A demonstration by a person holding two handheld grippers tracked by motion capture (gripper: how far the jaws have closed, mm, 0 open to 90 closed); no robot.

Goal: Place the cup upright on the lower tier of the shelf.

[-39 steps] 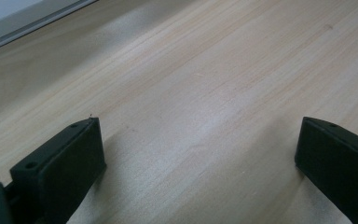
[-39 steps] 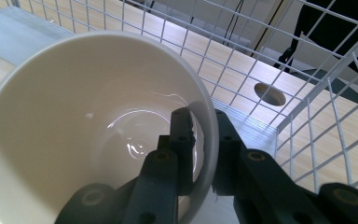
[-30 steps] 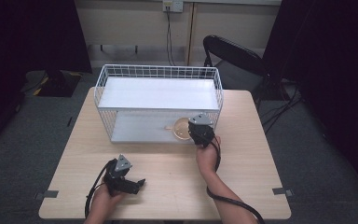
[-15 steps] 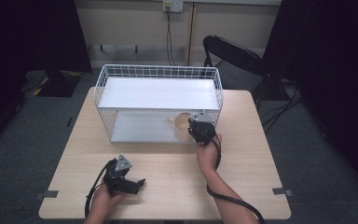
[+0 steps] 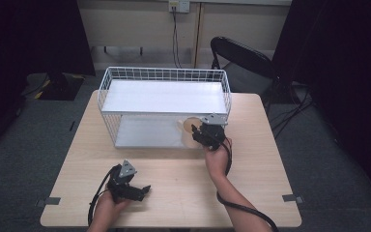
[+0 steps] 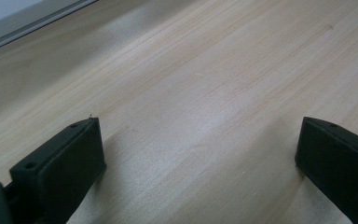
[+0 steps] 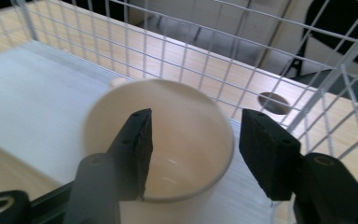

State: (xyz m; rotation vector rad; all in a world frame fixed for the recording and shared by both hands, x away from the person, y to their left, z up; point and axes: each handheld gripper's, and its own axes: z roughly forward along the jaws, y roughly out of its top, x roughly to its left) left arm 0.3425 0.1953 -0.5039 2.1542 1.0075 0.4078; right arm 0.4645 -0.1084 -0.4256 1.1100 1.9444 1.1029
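1. At the left of the high view, the left gripper (image 5: 142,189) rests low over the bare front part of the table (image 5: 183,193), well apart from the work. In the left gripper view its jaws stand wide with nothing but wood grain between them. It looks idle.

2. In the middle stands the white wire rack (image 5: 107,92), with an upper shelf (image 5: 164,96) and a lower shelf (image 5: 145,133); both are bare apart from the right end of the lower one.

3. Toward the right, the cream cup (image 7: 163,140) sits at the right end of the lower shelf, just inside the open front. In the high view it shows as a tan round shape touching the right gripper (image 5: 200,133).

4. In the right gripper view the right gripper's jaws straddle the cup's rim, one inside the bowl and one outside the wall. They look partly apart; I cannot tell whether the pads press the wall or have just let go.

5. My judgement: the cup is either newly placed or about to be lifted out. What is left is either drawing the gripper clear or closing on the wall and drawing the cup out past the wires.
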